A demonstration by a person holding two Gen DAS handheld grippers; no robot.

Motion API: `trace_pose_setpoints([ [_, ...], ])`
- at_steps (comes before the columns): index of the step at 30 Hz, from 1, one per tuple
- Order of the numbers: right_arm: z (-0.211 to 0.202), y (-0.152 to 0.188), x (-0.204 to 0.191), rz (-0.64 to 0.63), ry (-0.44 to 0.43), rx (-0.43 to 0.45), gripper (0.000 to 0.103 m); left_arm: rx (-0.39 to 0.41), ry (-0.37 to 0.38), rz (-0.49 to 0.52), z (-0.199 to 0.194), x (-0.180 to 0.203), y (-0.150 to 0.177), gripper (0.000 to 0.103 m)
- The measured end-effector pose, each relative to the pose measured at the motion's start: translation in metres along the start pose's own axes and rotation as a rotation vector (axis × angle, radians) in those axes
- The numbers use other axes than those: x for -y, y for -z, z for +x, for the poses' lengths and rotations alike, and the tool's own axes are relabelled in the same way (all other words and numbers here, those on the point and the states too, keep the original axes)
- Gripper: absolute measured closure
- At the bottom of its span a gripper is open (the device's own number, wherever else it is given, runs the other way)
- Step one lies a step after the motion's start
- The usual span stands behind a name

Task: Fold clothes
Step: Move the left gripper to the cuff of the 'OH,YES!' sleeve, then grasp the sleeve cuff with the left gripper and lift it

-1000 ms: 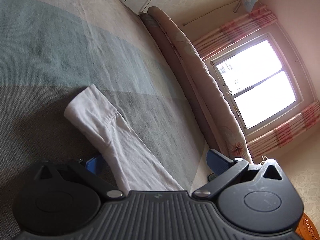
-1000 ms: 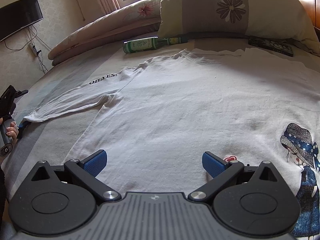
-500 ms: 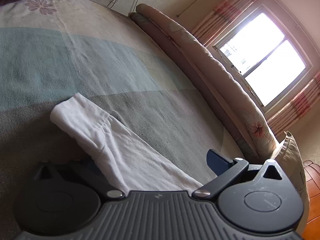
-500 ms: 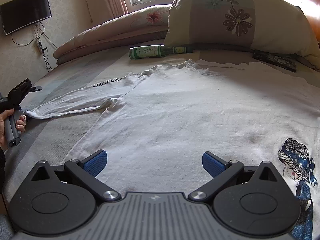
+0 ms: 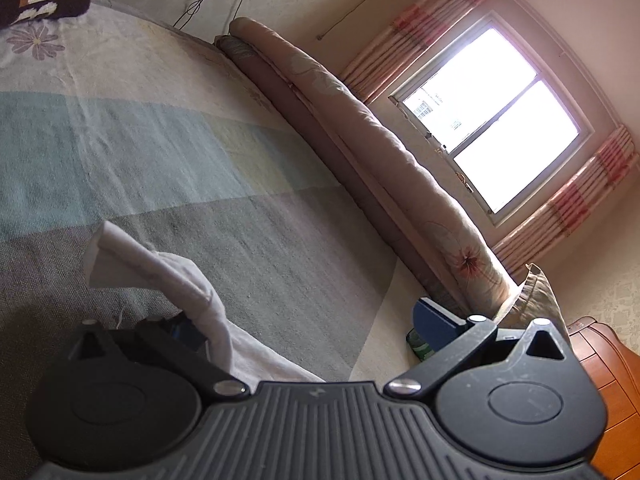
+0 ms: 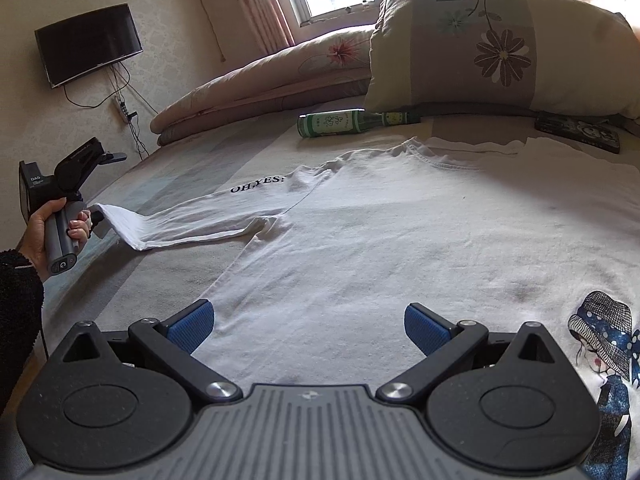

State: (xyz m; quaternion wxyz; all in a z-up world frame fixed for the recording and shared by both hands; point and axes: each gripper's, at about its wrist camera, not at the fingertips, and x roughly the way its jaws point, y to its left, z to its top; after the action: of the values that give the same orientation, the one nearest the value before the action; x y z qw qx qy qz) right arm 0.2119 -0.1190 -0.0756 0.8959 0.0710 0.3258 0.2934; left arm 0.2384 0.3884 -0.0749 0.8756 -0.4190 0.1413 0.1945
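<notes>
Left tool (image 5: 308,326): we saw its fingers spread wide, the sleeve cuff (image 5: 132,256) draped over its left finger, not pinched.
Right tool (image 6: 306,326): spread apart, hovering over the shirt's lower front, holding nothing.
Shirt (image 6: 400,240): we found it white, lying flat across the bed (image 5: 160,152), sleeve stretched toward the left tool.
Behind: a green bottle (image 6: 340,124) beside the pillow (image 6: 500,48).

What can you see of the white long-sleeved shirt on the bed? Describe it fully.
The white shirt lies spread flat on the bed, soft knit, faintly smudged. One sleeve stretches sideways, printed "OH,YES!"; its cuff end is lifted, draped over the left gripper's finger. A girl in a hat is printed near the hem. The right gripper hovers open above it.
</notes>
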Motion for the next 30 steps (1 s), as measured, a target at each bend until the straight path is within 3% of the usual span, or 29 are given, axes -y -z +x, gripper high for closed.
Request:
trace_pose_setpoints([
  [6, -0.007, -0.002, 0.005, -0.003, 0.018, 0.022, 0.000, -0.035, -0.094, -0.092, 0.017, -0.031, 0.013, 0.001],
  [9, -0.005, -0.003, 0.010, 0.027, 0.009, 0.017, 0.000, -0.011, -0.099, -0.104, 0.022, -0.035, 0.009, 0.001],
  [17, 0.000, -0.002, 0.005, 0.005, -0.001, 0.002, 0.000, 0.005, 0.015, -0.072, 0.009, -0.011, -0.005, 0.001],
  [24, 0.007, 0.003, -0.003, 0.023, -0.212, -0.142, 0.000, -0.009, 0.056, -0.053, -0.005, 0.016, -0.011, 0.001],
  [30, -0.001, 0.003, -0.011, -0.014, -0.163, -0.194, 0.000, -0.024, 0.085, -0.010, -0.015, 0.042, -0.012, 0.001],
])
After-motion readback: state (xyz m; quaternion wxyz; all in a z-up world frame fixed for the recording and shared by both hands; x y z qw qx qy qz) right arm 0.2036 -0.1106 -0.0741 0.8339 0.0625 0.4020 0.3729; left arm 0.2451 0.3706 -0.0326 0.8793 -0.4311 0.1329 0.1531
